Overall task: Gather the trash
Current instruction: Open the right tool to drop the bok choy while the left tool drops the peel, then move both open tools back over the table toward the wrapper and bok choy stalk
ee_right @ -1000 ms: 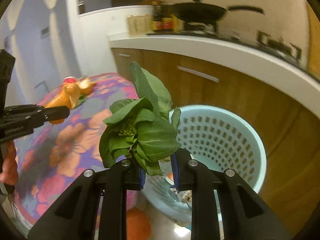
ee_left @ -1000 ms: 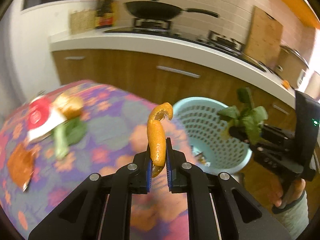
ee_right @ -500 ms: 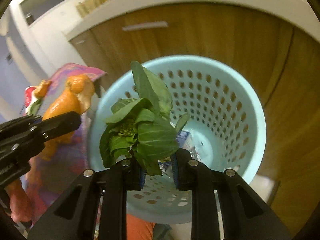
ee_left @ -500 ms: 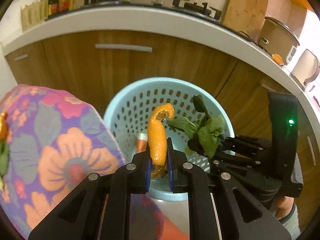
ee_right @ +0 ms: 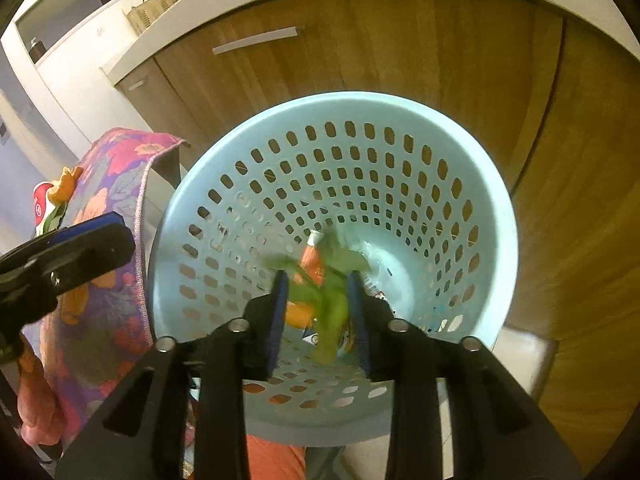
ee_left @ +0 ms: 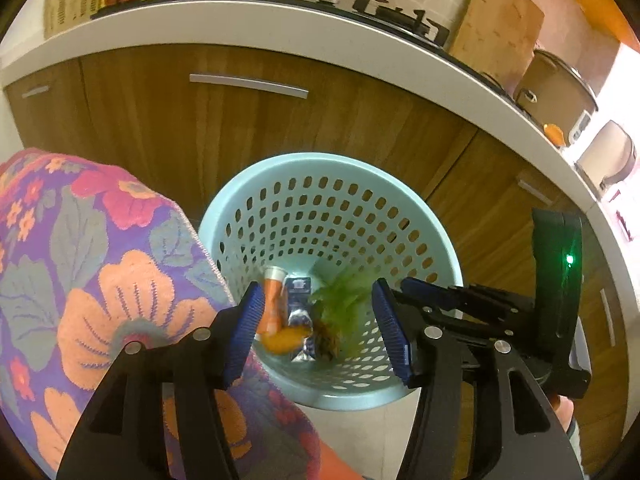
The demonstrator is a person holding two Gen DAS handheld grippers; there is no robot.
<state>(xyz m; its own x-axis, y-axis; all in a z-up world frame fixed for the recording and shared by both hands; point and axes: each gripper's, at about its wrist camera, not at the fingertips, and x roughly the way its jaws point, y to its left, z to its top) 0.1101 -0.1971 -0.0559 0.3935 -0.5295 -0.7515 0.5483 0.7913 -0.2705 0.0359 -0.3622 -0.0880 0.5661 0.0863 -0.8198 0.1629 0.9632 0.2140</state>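
A light blue perforated basket (ee_left: 328, 162) stands on the floor below both grippers. My left gripper (ee_left: 320, 322) hangs over it, jaws opening wide with nothing between them. The orange peel (ee_left: 285, 340) lies in the basket bottom beside an orange tube (ee_left: 272, 300) and a blue packet (ee_left: 298, 304). My right gripper (ee_right: 318, 292) is above the basket (ee_right: 492, 200) too, jaws opening. The green leaves (ee_right: 332, 308) are a blur dropping between its pads, not pressed by them. In the left wrist view the leaves (ee_left: 340, 294) streak down inside the basket, with the right gripper (ee_left: 424, 294) at the right.
A table with a floral cloth (ee_left: 100, 264) borders the basket on the left. It bears an orange peel (ee_right: 66, 182) and a red and white packet (ee_right: 40, 206). Wooden cabinets (ee_left: 240, 128) under a white counter (ee_left: 360, 28) stand behind. A hand (ee_right: 34, 404) holds the left gripper.
Both grippers swung from the table to above the basket and opened. The orange peel left the left jaws and lies in the basket. The leaves have slipped free of the right jaws.
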